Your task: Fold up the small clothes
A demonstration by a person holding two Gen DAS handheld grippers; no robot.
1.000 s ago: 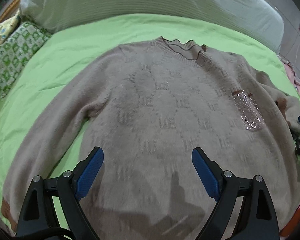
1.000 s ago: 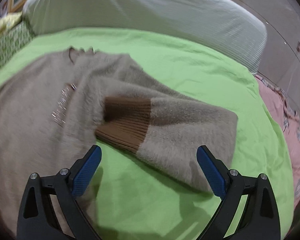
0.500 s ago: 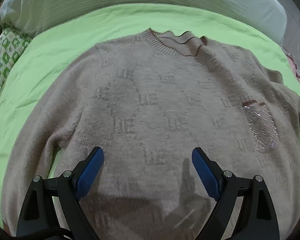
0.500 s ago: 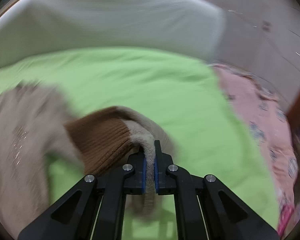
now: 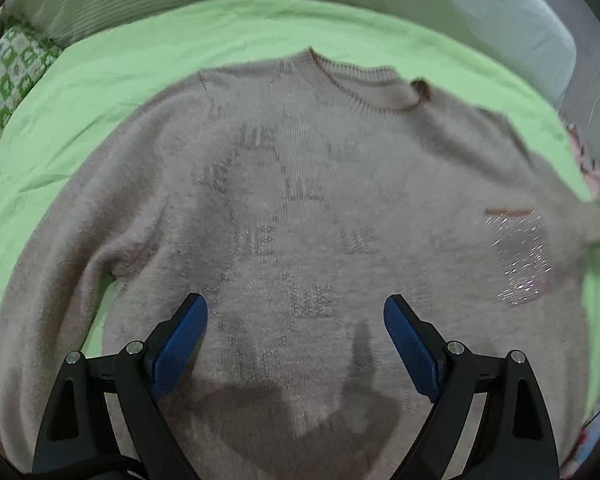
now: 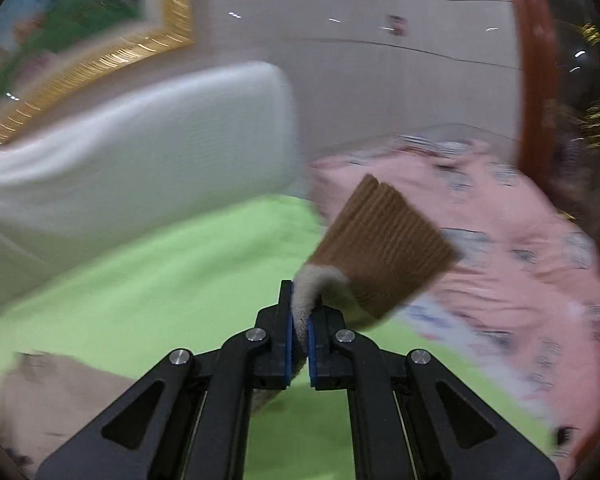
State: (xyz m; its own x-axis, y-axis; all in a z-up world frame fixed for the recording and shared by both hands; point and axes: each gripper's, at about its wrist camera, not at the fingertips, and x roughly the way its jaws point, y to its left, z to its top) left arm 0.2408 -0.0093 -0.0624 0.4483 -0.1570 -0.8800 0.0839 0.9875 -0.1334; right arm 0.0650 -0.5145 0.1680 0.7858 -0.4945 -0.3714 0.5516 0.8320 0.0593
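Note:
A beige fuzzy sweater (image 5: 300, 220) lies flat, front up, on a green bedsheet (image 5: 100, 80), neck toward the far side, with a sequined pocket (image 5: 518, 256) at the right. My left gripper (image 5: 296, 340) is open and empty, hovering over the sweater's lower body. My right gripper (image 6: 299, 320) is shut on the sweater's right sleeve just behind its brown ribbed cuff (image 6: 384, 252) and holds it lifted above the bed. In the left wrist view that sleeve (image 5: 572, 208) stretches off to the right, blurred.
A white headboard cushion (image 6: 140, 152) runs along the far side of the bed. A green patterned pillow (image 5: 4, 80) lies at the left. A pink printed blanket (image 6: 500, 240) lies to the right, with a wooden post (image 6: 536, 80) and a framed picture (image 6: 80, 40) behind.
My right gripper closed on the sleeve near the cuff, then lifted it and swung it out to the right. My left gripper drifted a little over the sweater and stayed open.

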